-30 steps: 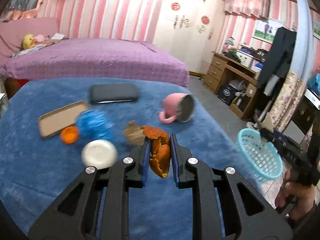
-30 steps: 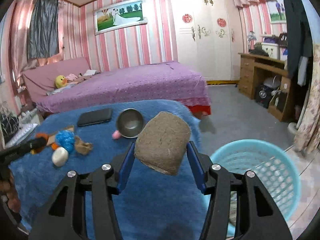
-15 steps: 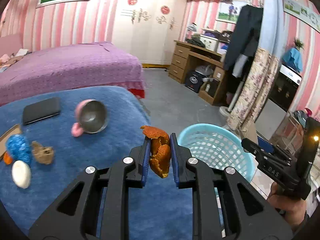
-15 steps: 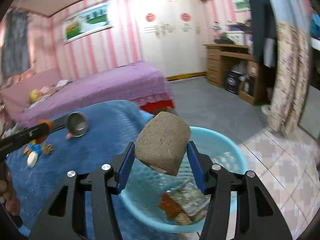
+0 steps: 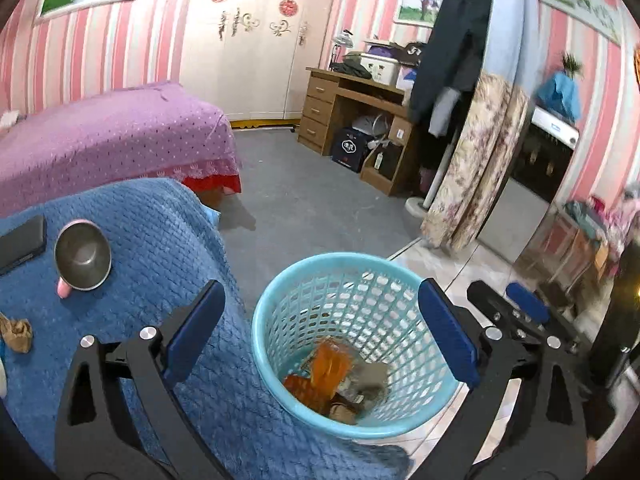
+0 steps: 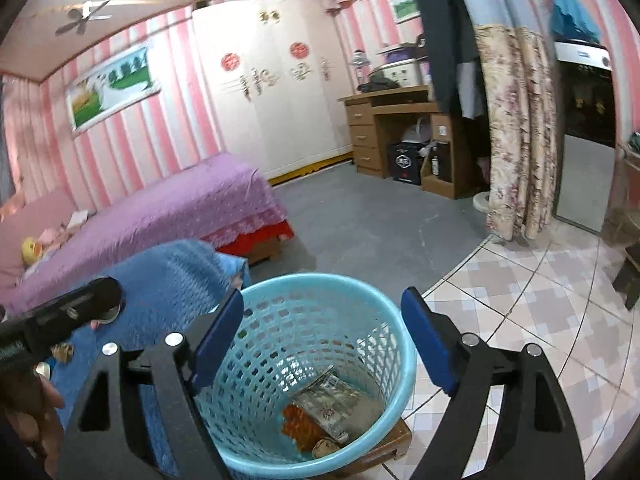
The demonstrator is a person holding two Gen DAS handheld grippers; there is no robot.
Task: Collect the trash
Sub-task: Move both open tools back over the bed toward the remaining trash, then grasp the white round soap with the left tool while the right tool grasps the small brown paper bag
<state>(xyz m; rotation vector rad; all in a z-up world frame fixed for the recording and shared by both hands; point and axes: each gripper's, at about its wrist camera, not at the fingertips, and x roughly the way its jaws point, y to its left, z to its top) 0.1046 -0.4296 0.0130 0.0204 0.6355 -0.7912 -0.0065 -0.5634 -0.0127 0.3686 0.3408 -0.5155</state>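
**Trash in the basket, a scrap left on the blanket**

Trash [image 5: 340, 376] is seen in the basket [image 5: 320, 268], beside the blue blanket [image 5: 168, 240]. Left gripper [image 5: 320, 344] and right gripper [image 6: 322, 344] are held above it, jaws wide, empty. A crumpled brown scrap [image 5: 16, 332] remains; probably light and soft, best pinched across its middle.

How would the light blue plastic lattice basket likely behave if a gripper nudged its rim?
The light blue plastic lattice basket probably slides or tips easily: thin openwork walls suggest it is light, and only a few scraps weigh down its bottom. Its rim likely flexes somewhat.
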